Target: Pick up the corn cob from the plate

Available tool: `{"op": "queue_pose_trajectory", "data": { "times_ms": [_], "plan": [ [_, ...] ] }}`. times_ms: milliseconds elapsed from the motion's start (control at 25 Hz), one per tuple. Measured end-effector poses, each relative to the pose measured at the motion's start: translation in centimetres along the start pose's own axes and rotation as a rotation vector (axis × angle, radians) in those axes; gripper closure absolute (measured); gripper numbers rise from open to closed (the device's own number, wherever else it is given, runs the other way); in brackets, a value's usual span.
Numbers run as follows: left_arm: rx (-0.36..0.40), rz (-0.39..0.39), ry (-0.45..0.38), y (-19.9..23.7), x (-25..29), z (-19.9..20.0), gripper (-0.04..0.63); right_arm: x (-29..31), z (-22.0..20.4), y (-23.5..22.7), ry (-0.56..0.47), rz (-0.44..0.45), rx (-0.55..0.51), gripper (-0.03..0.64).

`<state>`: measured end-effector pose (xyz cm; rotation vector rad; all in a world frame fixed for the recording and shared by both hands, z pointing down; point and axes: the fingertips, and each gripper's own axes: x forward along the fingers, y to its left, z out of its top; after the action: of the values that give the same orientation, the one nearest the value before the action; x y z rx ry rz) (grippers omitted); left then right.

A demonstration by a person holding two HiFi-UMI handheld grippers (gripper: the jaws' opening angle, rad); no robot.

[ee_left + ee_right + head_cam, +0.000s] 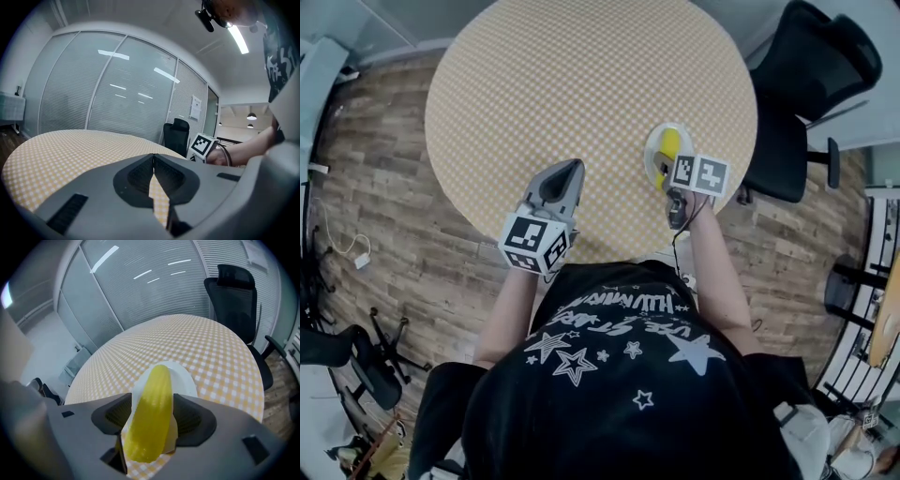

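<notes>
My right gripper (151,423) is holding its jaws wide apart around the cob (151,399) on the plate (185,377), not touching yet, I think. I'm aiming mid-cob and squeezing gently. Left gripper (153,165) is idling, jaws clenched on nothing.

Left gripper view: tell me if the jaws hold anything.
No, on the left gripper the jaws meet at their tips, only checked table behind.
</notes>
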<state>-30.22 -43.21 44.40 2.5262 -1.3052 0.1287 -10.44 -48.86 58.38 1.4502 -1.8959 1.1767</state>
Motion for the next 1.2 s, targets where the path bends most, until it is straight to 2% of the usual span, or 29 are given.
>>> {"op": "queue_pose_trajectory", "data": {
  "times_ms": [200, 480, 640, 880, 1040, 1200],
  "plan": [
    [-0.017, -0.007, 0.001, 1.0, 0.5, -0.2, 0.588, 1.7, -0.2, -0.3, 0.050, -0.059, -0.021, 0.357],
    [-0.040, -0.030, -0.029, 0.9, 0.8, -0.1, 0.589, 3.0, -0.7, -0.6, 0.144, -0.105, -0.166, 0.357],
    [-0.054, -0.024, -0.013, 1.1, 0.6, -0.8, 0.588, 3.0, -0.7, -0.5, 0.125, -0.104, -0.182, 0.357],
    [-0.024, -0.028, -0.010, 0.4, 0.1, -0.7, 0.588, 1.9, -0.3, -0.4, 0.059, -0.075, -0.201, 0.359],
    [-0.011, -0.031, 0.000, -0.7, -0.3, -0.8, 0.588, -0.9, 0.5, 0.1, -0.026, 0.002, -0.147, 0.359],
    [0.017, -0.036, -0.006, -2.7, -0.6, -0.6, 0.588, -4.2, 1.0, 0.5, -0.139, 0.181, -0.002, 0.359]
  ]
}}
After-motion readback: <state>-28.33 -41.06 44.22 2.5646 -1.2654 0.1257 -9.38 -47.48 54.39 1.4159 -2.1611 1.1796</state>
